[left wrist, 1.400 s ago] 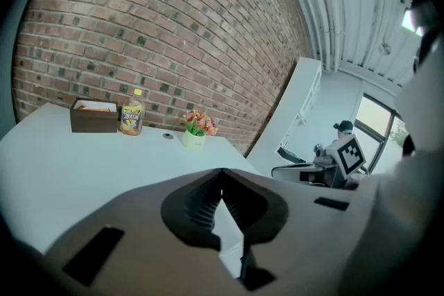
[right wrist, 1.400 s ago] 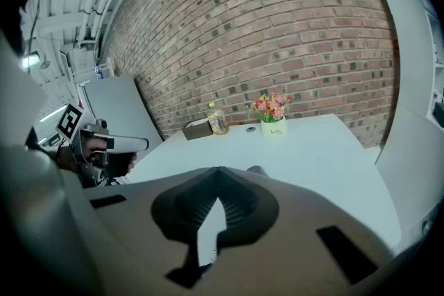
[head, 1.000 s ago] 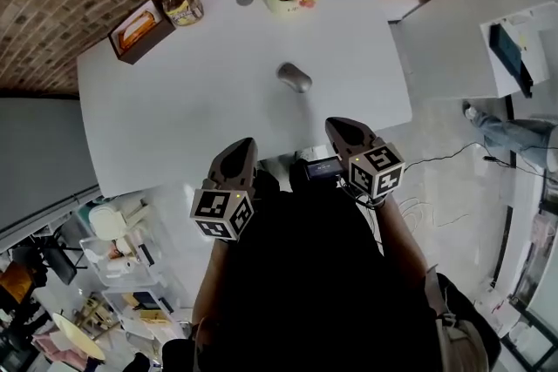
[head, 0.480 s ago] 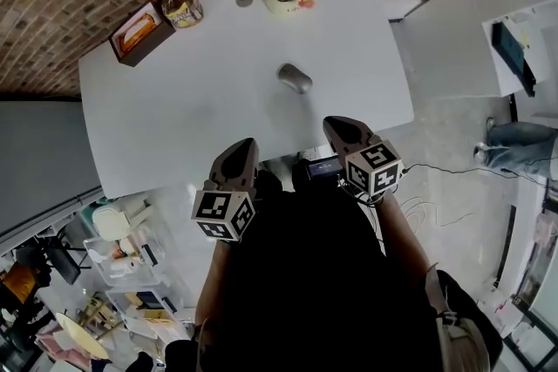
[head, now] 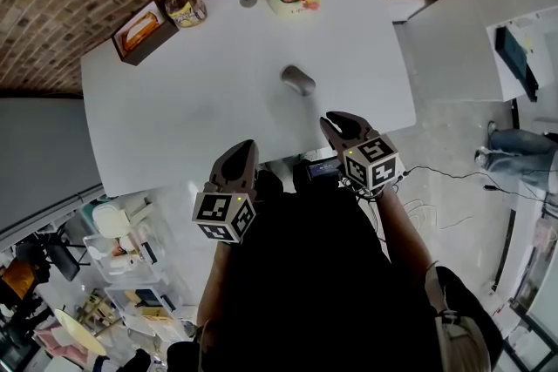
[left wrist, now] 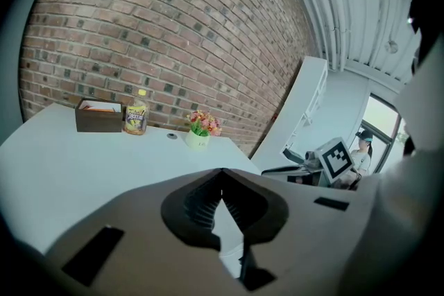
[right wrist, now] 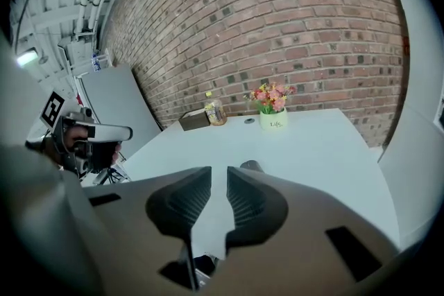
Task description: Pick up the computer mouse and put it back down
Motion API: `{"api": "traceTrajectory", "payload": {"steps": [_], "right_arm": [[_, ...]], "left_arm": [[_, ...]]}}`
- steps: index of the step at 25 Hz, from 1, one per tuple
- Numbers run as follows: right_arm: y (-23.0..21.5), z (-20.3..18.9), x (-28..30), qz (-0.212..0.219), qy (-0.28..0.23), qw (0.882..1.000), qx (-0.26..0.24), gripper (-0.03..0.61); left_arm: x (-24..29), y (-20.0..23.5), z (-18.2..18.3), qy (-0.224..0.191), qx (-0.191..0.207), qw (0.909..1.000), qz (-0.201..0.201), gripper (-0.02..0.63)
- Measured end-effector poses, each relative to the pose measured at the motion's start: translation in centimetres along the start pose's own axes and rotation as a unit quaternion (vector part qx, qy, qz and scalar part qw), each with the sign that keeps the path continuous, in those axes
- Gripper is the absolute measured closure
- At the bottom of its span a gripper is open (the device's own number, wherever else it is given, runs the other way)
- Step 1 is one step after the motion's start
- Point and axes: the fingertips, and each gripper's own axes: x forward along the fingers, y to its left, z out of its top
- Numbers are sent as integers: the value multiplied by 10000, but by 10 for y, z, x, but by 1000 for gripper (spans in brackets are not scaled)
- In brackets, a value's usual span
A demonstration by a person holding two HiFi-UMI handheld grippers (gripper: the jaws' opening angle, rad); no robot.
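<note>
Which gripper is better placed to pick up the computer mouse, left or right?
Right. The right gripper is nearer the computer mouse, which lies ahead of its empty jaws; they have just been opening. The left gripper is shut.

Taupe left tongs (head: 243, 145) and right tongs (head: 343, 119) carry black-and-white marker cubes (head: 223, 216).

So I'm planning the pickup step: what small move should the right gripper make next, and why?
Probably ease the right gripper forward toward the mouse, opening wider on the way. Its jaws have just been opening and stand slightly apart with nothing between them. The mouse lies untouched on the table just ahead of them, and the gap looks narrower than the mouse.
</note>
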Motion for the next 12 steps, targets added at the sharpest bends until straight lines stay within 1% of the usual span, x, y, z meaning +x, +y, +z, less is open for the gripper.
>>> {"api": "traceTrajectory", "payload": {"steps": [5, 9, 12], "right_arm": [[0, 4, 9, 32, 137, 9998, -153, 468], [-7, 0, 16, 5, 206, 9994, -267, 448], [-12, -3, 26, 16, 282, 9993, -264, 432]], "left_arm": [[0, 2, 1, -5, -29, 10000, 40, 600], [-3, 2, -1, -5, -56, 10000, 71, 600], [-5, 5, -1, -6, -90, 9999, 112, 600]]}}
